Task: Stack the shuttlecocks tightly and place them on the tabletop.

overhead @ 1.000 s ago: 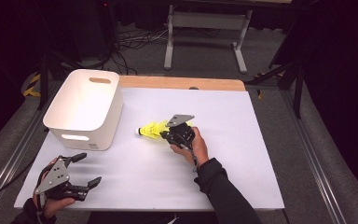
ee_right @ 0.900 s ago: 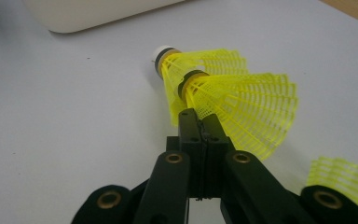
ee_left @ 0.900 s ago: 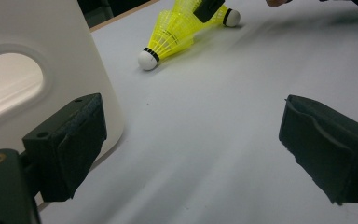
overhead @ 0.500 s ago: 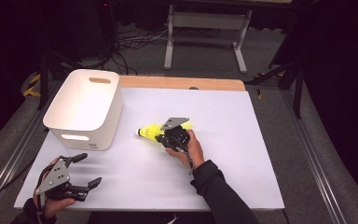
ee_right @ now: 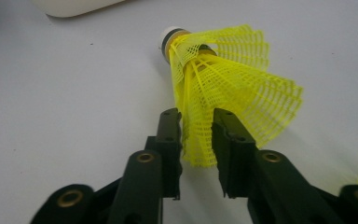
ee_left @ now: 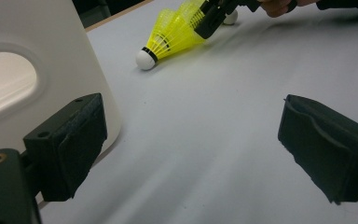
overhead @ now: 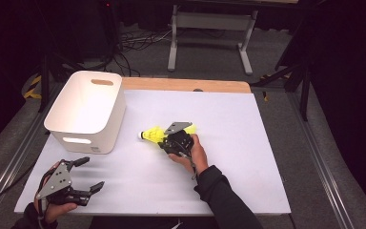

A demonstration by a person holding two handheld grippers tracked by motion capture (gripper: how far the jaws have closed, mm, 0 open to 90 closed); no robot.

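The yellow shuttlecock (ee_right: 223, 88) lies on the desk (overhead: 248, 143) near the white bin (overhead: 88, 112). The right claw (ee_right: 198, 135) has just been opening, the net skirt between its jaws. A second shuttlecock (ee_left: 193, 9) peeks behind. The left claw (ee_left: 191, 144) gapes wide, holding nothing.

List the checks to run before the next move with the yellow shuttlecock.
1. Right hand-held gripper: jaws have just been opening, with the shuttlecock skirt loose between them. Not ok for lifting.
2. Shuttlecock lying on the table: ok.
3. White bin upright, top open: ok.
4. Left hand-held gripper open, holding nothing: ok.
5. Second shuttlecock clear of the right jaws: ok.
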